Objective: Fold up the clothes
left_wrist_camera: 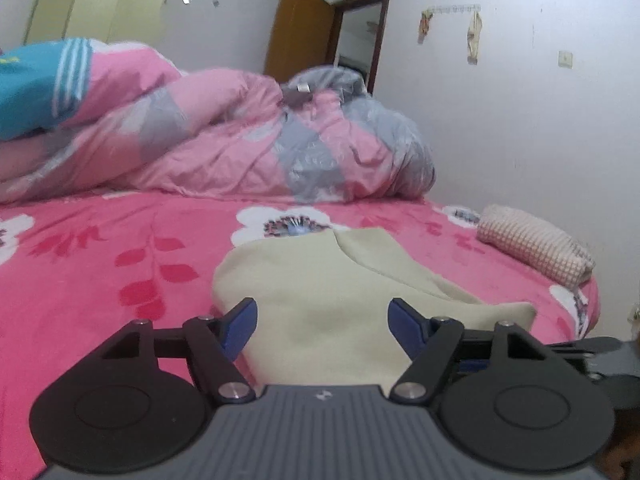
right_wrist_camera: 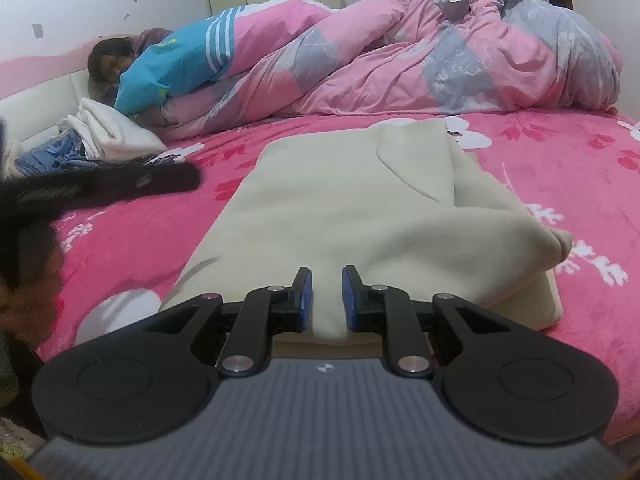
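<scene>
A cream fleece garment lies partly folded on the pink flowered bed sheet, with one flap doubled over on its right side. My right gripper is shut on a raised fold at the garment's near edge, and the cloth is pinched between the blue pads. In the left wrist view the same garment lies ahead. My left gripper hovers open over its near part with its pads clear of the cloth. The left gripper also shows as a dark blur at the left of the right wrist view.
A bunched pink and grey quilt with a blue striped garment on it fills the far side of the bed. White and blue folded clothes lie by the headboard. A checked pink roll sits near the bed's right edge by the wall.
</scene>
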Demonstrator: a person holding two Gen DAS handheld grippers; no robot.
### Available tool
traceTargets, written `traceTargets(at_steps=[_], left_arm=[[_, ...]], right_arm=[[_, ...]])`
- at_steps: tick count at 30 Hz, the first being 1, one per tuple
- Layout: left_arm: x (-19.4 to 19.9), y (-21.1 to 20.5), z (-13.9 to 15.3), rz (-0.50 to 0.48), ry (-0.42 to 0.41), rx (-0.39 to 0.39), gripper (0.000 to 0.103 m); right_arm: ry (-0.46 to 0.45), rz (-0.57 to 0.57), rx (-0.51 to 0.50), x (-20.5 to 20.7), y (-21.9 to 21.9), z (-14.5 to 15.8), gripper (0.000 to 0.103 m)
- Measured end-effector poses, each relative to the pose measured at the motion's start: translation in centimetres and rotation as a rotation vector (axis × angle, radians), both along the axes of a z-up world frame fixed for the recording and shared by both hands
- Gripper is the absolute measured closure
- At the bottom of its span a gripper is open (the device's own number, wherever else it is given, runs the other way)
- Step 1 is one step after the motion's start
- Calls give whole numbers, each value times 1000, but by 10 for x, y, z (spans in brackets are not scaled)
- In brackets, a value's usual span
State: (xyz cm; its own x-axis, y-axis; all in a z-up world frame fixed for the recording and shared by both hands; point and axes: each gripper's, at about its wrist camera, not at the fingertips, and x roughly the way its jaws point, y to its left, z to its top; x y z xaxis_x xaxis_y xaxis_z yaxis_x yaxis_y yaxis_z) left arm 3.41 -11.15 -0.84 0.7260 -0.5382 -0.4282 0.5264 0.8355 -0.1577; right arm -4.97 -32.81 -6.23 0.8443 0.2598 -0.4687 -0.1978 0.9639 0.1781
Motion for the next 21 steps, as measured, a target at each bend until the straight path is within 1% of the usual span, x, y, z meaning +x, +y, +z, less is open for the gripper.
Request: traceTargets(at_steps=[2, 3, 6, 7, 8, 9, 11, 13, 14, 16, 18, 20, 21], left_arm=[[16, -6, -19, 22, 72, 51, 35], [24, -10, -28, 35, 108, 78, 29], [28, 1, -38, 37, 169, -1, 30], [28, 3, -37, 35, 169, -5, 30], [28, 4, -37, 33, 165, -4, 30], [28, 5, -36, 31, 162, -3, 30], [25, 2, -34, 30, 138, 21, 30], [23, 1, -30, 34, 114, 43, 30], [22, 1, -28, 40, 102, 51, 30], [15, 2, -19, 57, 50, 68, 31], [11, 1, -7, 60, -5, 71, 30], [10, -5, 4, 37, -37, 65, 28], [12, -12, 8, 19, -42, 73, 28]], right_arm=[[-4, -1, -4, -1, 1, -1, 88], [-3, 0, -2, -1, 1, 0, 88], [22, 1, 31, 1, -4, 6, 87], [20, -2, 43, 0, -7, 12, 87], [15, -6, 56, -2, -9, 18, 86], [-8, -16, 59, -6, -12, 24, 85], [-50, -44, 43, -10, -19, 31, 83], [-27, -79, 38, -3, -29, 24, 81], [21, -102, 41, 5, -34, 14, 81], [20, -125, 118, 5, -43, 5, 81], [11, -135, 161, -2, -45, 10, 79], [-14, -140, 187, -13, -47, 13, 70], [-20, -139, 206, -19, -48, 13, 69]])
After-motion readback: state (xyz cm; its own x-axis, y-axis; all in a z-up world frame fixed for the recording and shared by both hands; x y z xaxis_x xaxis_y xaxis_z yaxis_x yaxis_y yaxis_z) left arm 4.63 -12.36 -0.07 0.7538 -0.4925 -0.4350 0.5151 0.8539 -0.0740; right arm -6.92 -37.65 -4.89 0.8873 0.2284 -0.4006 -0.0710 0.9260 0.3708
